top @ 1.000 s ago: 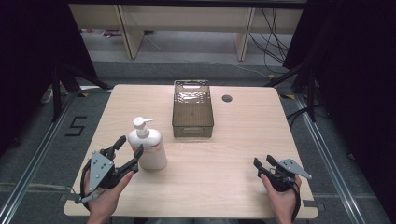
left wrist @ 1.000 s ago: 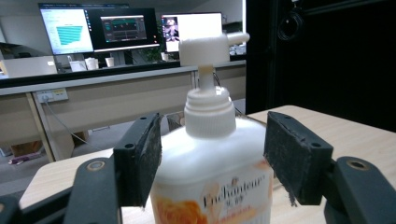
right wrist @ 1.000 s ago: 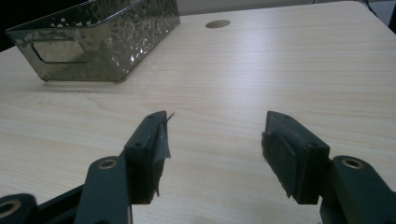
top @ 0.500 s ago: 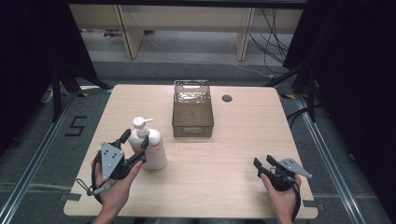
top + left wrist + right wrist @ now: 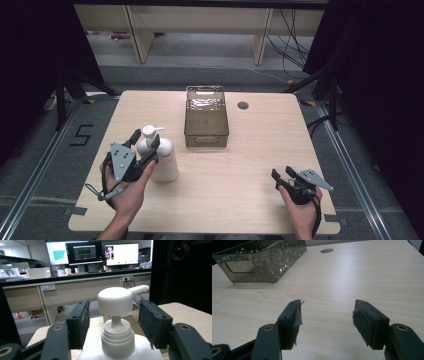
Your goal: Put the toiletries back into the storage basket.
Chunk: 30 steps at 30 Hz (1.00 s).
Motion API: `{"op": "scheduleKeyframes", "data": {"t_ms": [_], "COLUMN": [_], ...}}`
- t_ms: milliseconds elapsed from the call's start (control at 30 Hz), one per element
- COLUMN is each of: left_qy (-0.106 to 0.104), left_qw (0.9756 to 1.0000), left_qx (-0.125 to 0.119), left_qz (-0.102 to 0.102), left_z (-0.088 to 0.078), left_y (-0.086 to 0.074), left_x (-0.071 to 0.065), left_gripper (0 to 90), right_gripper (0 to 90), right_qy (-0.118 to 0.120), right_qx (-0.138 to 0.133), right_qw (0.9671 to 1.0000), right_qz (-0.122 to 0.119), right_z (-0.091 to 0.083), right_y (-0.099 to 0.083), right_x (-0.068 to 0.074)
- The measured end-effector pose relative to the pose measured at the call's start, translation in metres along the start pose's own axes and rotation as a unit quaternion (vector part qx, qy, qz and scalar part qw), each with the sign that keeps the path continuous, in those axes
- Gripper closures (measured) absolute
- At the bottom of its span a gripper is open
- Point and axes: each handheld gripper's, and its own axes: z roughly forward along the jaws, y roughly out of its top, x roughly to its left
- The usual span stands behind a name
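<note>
While the left gripper [image 5: 112, 322] closes around the pump bottle [image 5: 161, 159], pads not yet touching | bottle upright, near-left on table [image 5: 250, 170], bin [image 5: 206, 116] beyond | centre on neck, squeeze evenly | right gripper [image 5: 325, 320] open, idle near-right.

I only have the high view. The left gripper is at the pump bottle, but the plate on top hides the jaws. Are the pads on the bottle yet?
Observer: Not yet. In the left gripper view the left gripper straddles the neck of the pump bottle; the jaws have just been closing, but gaps remain on both sides.
Operator: Which way does the spout point from there?
Observer: Up and to the right in that view, past the right pad.
Operator: And the right gripper?
Observer: The right gripper has its jaws apart with bare table between them.
Operator: What lies ahead of it?
Observer: The clear bin, off to its upper left in the right gripper view, with a handle cutout facing it.
</note>
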Motion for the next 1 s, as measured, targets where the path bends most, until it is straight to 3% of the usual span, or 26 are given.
{"op": "scheduleKeyframes", "data": {"t_ms": [200,433,500,733,1000], "left_qy": [0.006,0.008,0.009,0.007,0.004], "left_qw": [1.0000,0.9999,0.9998,0.9997,0.9998], "left_qx": [0.005,0.013,0.017,0.020,0.007], "left_qz": [0.003,-0.004,-0.005,-0.014,-0.018], "left_z": [0.005,0.010,0.011,0.013,0.015], "left_y": [0.003,0.004,0.006,0.007,0.019], "left_x": [-0.003,-0.002,-0.002,-0.004,-0.005], "left_gripper": [48.3,57.5,58.3,58.8,58.9], "right_gripper": [39.9,39.7,39.7,39.7,39.7], "right_qy": [-0.006,0.003,0.004,0.006,0.006], "right_qx": [0.009,0.004,-0.004,-0.004,-0.004], "right_qw": [0.9999,1.0000,1.0000,1.0000,1.0000], "right_qz": [0.004,0.007,-0.005,-0.001,-0.001], "right_z": [-0.001,0.000,0.001,0.001,0.001], "right_y": [0.000,0.000,0.000,0.000,0.000], "right_x": [0.001,0.000,-0.002,-0.001,-0.001]}}
